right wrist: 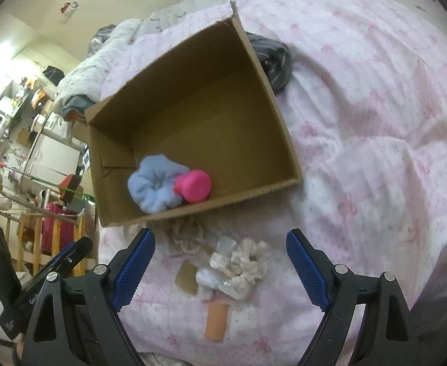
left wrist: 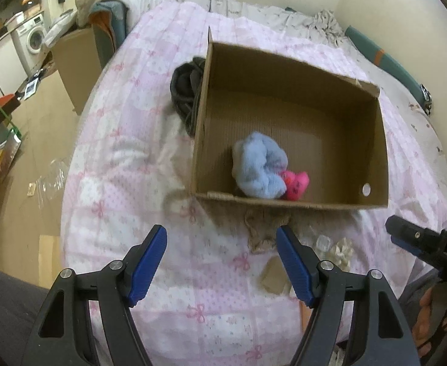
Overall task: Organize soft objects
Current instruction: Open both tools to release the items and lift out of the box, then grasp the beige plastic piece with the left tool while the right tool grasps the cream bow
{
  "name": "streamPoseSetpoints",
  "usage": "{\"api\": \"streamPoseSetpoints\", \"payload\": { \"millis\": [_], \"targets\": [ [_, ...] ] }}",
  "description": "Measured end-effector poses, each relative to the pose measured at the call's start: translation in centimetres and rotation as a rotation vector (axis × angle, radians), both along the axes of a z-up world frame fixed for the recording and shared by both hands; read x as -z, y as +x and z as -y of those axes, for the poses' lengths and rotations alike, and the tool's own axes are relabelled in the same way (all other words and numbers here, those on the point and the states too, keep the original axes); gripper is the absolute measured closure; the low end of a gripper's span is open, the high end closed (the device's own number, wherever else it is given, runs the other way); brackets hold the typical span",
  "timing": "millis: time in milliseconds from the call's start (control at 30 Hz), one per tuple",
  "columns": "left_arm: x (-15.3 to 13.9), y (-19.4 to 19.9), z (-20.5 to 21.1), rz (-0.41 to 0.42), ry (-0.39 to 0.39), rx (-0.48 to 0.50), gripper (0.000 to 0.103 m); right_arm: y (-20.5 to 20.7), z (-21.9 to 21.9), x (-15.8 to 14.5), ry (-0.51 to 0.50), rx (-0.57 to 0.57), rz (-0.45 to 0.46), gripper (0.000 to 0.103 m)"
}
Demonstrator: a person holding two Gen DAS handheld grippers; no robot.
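The right tool (right wrist: 220, 270) is hovering wide apart and empty at the lower frame, above a cream scrunchie (right wrist: 244, 262) lying on the pink bed cover (right wrist: 375, 122). At centre left, a cardboard box (right wrist: 284, 140) is holding a blue fluffy cloth (right wrist: 156, 186) touching a pink toy (right wrist: 196, 186).

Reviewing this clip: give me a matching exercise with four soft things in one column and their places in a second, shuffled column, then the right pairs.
Things:
1. light blue scrunchie
2. pink toy
3. cream scrunchie
4. dark grey cloth

Places:
A. on the quilt, in front of the box, between the right gripper's fingers in its view
B. outside the box, against its far side wall
C. inside the cardboard box, near the corner
D. inside the box, touching the blue scrunchie

Pairs: 1-C, 2-D, 3-A, 4-B
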State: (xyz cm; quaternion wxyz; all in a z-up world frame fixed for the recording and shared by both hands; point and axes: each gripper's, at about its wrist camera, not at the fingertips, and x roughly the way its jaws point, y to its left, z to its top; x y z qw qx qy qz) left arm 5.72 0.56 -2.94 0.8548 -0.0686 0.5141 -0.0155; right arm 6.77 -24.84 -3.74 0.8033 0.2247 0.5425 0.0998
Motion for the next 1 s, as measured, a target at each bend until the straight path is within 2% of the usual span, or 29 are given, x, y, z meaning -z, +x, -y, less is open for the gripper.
{"api": "streamPoseSetpoints", "payload": {
  "millis": [233,400,500,700,733,833,933,1000],
  "targets": [
    [4.1,0.4,2.6,-0.151,-0.062,0.123,0.032,-0.8,-0.6,0.3,-0.007,-0.011,-0.015,0.010],
    [7.3,0.7,6.3,-0.224,0.002,0.246,0.032,-0.8,-0.4,0.4,-0.025,-0.023,-0.018,0.010],
    [8.7,0.9,7.9,-0.250,0.020,0.301,0.044,-1.0,0.3,0.8,-0.037,-0.014,-0.029,0.010],
    [10.6,1.6,8.8,-0.305,0.025,0.315,0.050,-1.3,1.5,1.6,-0.042,0.004,-0.062,0.010],
    [10.7,1.8,8.7,-0.309,0.010,0.312,0.055,-1.4,1.7,1.7,-0.041,0.008,-0.066,0.010],
    [11.1,2.3,8.6,-0.327,-0.015,0.316,0.082,-1.4,1.9,1.8,-0.033,0.019,-0.074,0.010],
    [10.8,2.5,7.9,-0.323,-0.030,0.312,0.090,-1.2,1.6,2.0,-0.035,0.012,-0.079,0.010],
    [10.2,2.6,7.1,-0.319,-0.044,0.301,0.090,-1.0,1.4,2.1,-0.035,0.005,-0.084,0.010]
  ]
}}
